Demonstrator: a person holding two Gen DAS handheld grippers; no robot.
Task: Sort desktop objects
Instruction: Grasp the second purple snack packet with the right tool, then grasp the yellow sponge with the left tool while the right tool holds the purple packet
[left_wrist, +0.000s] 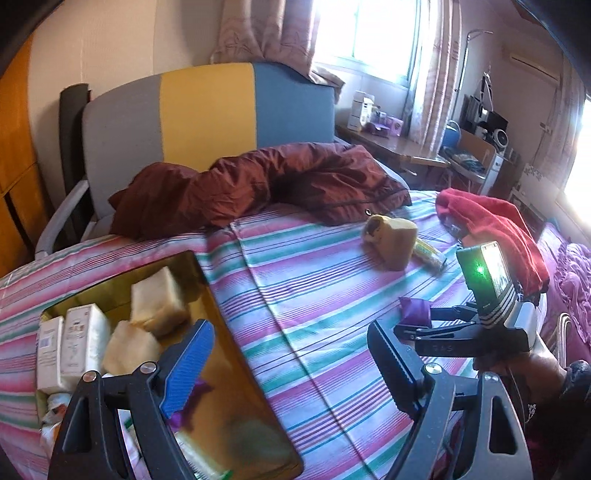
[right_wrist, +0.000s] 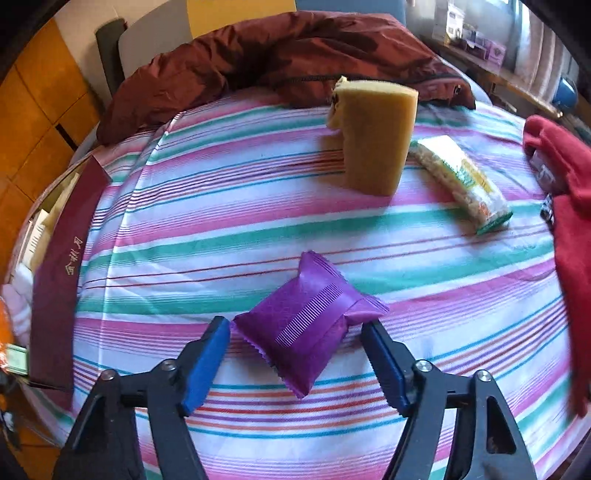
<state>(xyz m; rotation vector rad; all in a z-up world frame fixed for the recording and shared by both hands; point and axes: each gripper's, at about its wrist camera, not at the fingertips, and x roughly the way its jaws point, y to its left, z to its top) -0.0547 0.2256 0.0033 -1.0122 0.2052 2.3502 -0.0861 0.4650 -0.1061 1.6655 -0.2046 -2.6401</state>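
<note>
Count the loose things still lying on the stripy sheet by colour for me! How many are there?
Purple: 1, the purple packet between the right gripper's fingers.
Yellow-brown: 1, the sponge standing upright.
Green and white: 1, the long snack packet beside the sponge.
Total: 3.

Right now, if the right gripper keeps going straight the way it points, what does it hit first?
The purple packet. It already lies between the right gripper's open fingers, apparently untouched, on the striped sheet. The sponge stands well beyond it.
</note>
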